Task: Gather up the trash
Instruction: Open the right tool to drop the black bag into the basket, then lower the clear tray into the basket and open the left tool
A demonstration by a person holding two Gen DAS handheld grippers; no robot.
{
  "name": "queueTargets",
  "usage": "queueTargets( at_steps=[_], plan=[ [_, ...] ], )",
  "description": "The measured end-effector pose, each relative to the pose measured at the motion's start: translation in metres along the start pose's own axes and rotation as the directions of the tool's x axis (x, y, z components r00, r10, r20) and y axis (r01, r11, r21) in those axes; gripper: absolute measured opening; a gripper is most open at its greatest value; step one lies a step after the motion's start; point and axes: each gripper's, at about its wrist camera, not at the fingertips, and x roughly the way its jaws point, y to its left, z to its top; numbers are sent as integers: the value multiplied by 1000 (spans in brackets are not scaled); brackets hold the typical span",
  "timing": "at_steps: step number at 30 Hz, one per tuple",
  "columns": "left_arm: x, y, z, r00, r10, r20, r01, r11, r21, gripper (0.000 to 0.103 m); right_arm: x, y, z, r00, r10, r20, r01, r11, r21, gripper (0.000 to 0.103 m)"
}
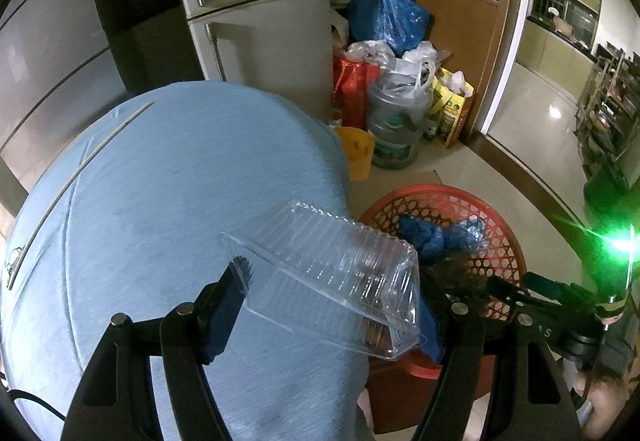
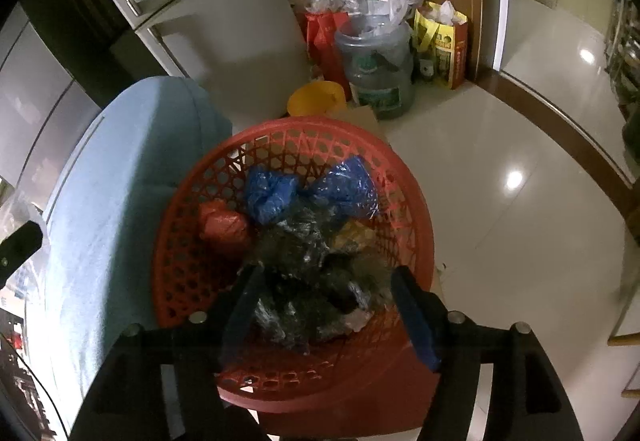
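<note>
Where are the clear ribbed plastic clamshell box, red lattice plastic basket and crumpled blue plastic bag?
clear ribbed plastic clamshell box (image 1: 336, 273), left wrist view, ribbed lid
red lattice plastic basket (image 2: 180, 261), right wrist view, left lattice wall
crumpled blue plastic bag (image 2: 272, 193), right wrist view, left lobe

Left wrist view: steeply down over the blue tabletop (image 1: 168, 177), close, red basket (image 1: 448, 201) at right. Right wrist view: steeply down, directly above the same basket (image 2: 192, 225), very near. Both share the basket, tabletop edge, fridge (image 1: 260, 33) and far bag pile (image 2: 360, 13).
</note>
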Motion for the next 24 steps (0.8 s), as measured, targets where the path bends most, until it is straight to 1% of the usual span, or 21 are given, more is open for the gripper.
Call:
queueTargets(
  at_steps=[8,12,16,18,20,24],
  plan=[
    [10,-22,5,999,-34,-15,35,999,31,76,-29,-16,-2,997,18,78,-25,996,80,71],
    [14,-38,8,998,-54,-20,55,997,52,81,-40,-22,-1,995,21,99,-31,995,99,71],
    [26,-51,13,996,-71,-46,74,994,77,81,-48,-24,-2,993,24,111,-36,993,110,71],
    [33,-57,16,995,-81,-65,86,993,86,83,-50,-24,-3,993,25,115,-38,993,111,71],
    [36,-61,17,992,-97,-78,104,991,84,87,-53,-23,-2,993,29,117,-42,993,110,71],
    [46,-67,21,984,-132,-116,141,987,72,88,-58,-20,-2,992,27,127,-41,994,105,71]
  ],
)
